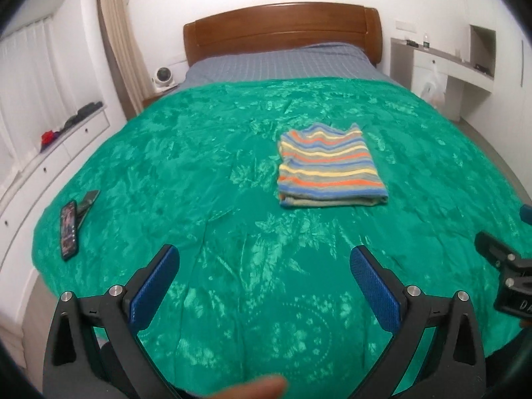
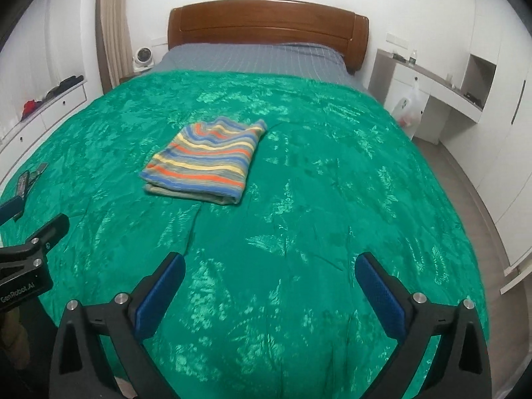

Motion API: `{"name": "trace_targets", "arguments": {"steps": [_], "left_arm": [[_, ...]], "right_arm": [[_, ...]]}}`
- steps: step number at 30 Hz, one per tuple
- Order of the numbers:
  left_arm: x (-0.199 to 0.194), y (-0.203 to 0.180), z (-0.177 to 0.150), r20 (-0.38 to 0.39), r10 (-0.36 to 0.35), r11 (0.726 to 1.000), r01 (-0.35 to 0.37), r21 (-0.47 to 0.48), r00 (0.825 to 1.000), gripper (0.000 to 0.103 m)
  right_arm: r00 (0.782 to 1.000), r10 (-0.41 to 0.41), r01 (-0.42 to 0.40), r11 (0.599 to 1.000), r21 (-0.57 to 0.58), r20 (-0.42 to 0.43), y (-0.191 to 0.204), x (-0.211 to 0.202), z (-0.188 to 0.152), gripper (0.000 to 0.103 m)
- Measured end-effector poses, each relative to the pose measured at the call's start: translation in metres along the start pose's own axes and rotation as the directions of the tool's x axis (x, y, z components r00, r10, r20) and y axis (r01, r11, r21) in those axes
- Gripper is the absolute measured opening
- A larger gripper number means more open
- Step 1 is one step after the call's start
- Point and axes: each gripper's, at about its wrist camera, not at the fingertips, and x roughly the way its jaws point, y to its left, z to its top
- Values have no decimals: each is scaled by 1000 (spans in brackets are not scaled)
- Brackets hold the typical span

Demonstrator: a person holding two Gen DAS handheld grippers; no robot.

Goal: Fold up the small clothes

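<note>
A small striped garment in blue, orange, yellow and grey lies folded into a neat rectangle on the green bedspread. It also shows in the right wrist view, left of centre. My left gripper is open and empty, held above the near part of the bed, well short of the garment. My right gripper is open and empty too, at about the same distance from it. Part of the right gripper shows at the right edge of the left wrist view.
A phone and a dark flat object lie near the bed's left edge. A wooden headboard and grey sheet are at the far end. White drawers stand left, a desk with a plastic bag right.
</note>
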Motion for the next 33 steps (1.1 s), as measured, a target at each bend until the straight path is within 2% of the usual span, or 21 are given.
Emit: {"name": "trace_targets", "arguments": {"steps": [6, 11, 16, 23, 27, 33], "left_arm": [[-19, -2, -3, 4, -31, 999, 31, 5, 999, 103], [-31, -2, -2, -36, -78, 997, 78, -1, 996, 103], [-46, 0, -5, -48, -48, 999, 49, 4, 998, 103], [-55, 11, -8, -56, -54, 998, 52, -31, 997, 103], [-62, 12, -10, -60, -81, 996, 79, -31, 995, 103], [-73, 4, -13, -33, -51, 998, 52, 18, 998, 103]], "right_arm": [[1000, 1, -1, 1000, -18, 13, 1, -22, -8, 102], [999, 18, -18, 1000, -9, 36, -3, -43, -10, 102], [998, 18, -17, 1000, -13, 57, -6, -64, -11, 102], [999, 15, -14, 999, -36, 52, 0, -76, -13, 102], [997, 69, -69, 997, -18, 39, 2, -81, -15, 102], [994, 105, -104, 994, -43, 33, 8, -88, -16, 102]]}}
